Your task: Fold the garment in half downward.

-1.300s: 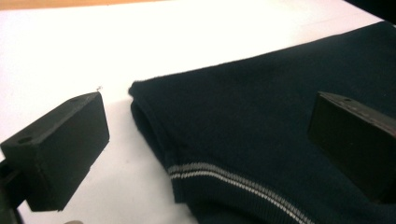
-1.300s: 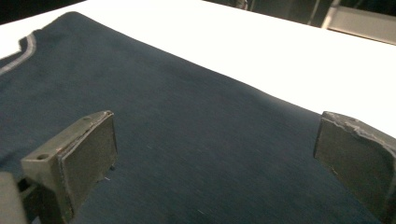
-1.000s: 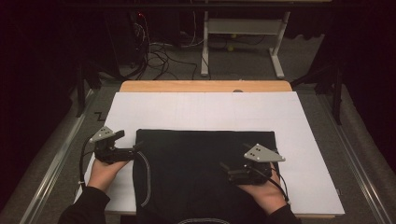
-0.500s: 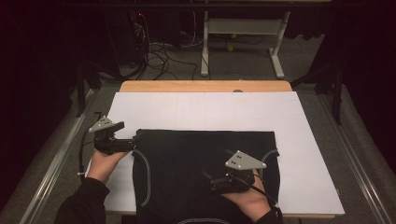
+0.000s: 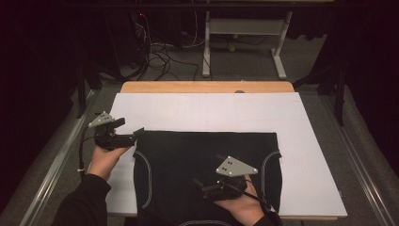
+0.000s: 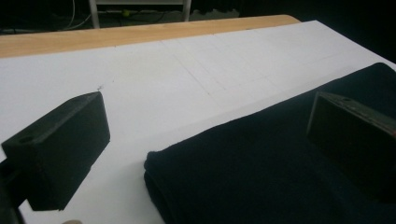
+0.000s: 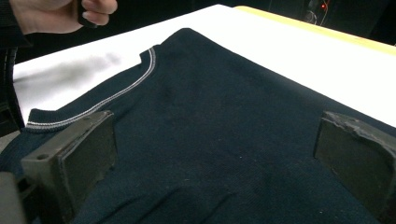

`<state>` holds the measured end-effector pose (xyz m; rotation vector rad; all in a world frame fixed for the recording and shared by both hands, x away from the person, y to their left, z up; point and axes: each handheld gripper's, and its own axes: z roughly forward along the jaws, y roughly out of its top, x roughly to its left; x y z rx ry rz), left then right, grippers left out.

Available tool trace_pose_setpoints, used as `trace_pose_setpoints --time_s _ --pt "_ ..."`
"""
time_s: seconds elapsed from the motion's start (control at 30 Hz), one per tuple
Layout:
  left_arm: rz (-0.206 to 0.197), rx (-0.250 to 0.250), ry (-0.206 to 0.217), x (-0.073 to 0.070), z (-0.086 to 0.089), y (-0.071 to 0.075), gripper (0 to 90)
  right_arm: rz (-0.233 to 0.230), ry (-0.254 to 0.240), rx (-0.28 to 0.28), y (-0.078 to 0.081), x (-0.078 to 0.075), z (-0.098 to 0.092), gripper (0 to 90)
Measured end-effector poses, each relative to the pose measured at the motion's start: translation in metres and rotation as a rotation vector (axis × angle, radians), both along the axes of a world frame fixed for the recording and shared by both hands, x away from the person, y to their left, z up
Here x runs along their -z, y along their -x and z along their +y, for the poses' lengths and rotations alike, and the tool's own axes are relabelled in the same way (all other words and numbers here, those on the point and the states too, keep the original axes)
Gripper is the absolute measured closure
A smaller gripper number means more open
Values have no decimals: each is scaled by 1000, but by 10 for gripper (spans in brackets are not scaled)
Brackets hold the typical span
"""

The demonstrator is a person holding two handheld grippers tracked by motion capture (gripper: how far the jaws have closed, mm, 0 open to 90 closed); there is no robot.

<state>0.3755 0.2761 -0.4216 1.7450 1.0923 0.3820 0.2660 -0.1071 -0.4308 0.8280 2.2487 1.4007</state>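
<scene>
A black garment (image 5: 207,150) with white-stitched armholes (image 7: 116,88) lies flat on a white sheet (image 5: 211,110) covering the table. My left gripper (image 5: 138,133) is open at the garment's far left corner. In the left gripper view, the folded corner (image 6: 159,172) lies between the spread jaws of the left gripper (image 6: 210,112). My right gripper (image 5: 198,184) hovers open over the garment's near middle. The cloth (image 7: 219,93) spreads under the wide-apart jaws of the right gripper (image 7: 215,135). The person's other hand (image 7: 60,14) shows beyond it.
A wooden table edge (image 5: 207,87) runs along the far side of the sheet. Behind it stand a white desk frame (image 5: 244,42) and loose cables (image 5: 160,56) on the floor. Metal rails (image 5: 56,165) flank the table.
My right gripper has moved left and nearer the person, over the garment's middle. My left gripper has shifted slightly forward and right, up to the garment's far left corner.
</scene>
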Motion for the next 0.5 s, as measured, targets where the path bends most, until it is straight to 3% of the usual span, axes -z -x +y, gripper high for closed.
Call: trace_pose_setpoints --time_s 0.27,0.5 --pt "-2 6 -2 9 -4 -7 0 5 17 -13 0 4 10 2" --pt "64 -31 -50 23 0 -20 0 17 52 -21 -3 8 20 2"
